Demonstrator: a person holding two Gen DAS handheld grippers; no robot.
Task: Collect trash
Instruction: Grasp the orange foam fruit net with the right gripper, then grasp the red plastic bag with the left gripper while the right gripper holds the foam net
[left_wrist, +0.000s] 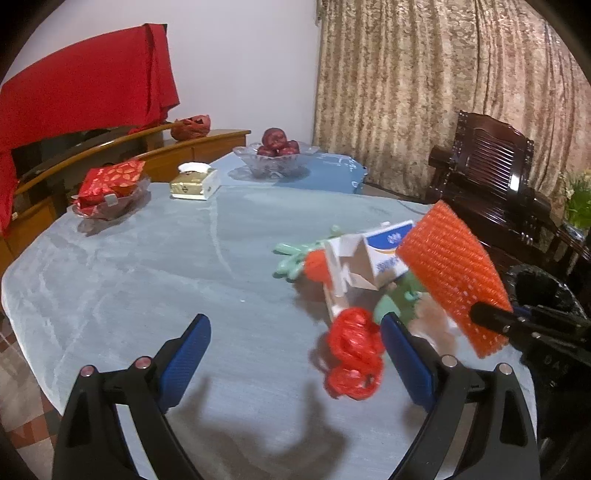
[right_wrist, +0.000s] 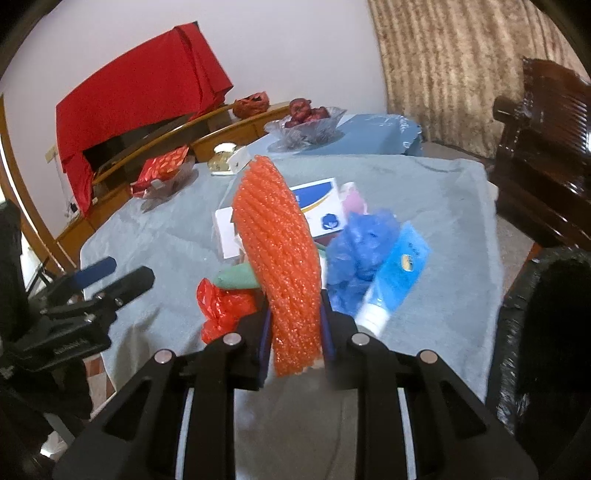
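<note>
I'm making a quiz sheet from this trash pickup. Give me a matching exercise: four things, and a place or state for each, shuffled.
Things:
1. orange foam net
2. red plastic bag
3. left tongs
4. apples

States:
A. in the glass bowl
B. open, empty
C. clamped in the right tongs
D. crumpled on the tablecloth

Pairs: 1-C, 2-D, 3-B, 4-A

left gripper: jaws wide apart, nothing btwn pads, angled down.
right gripper: jaws nearly closed, pads clamped on orange foam net, tilted down.
</note>
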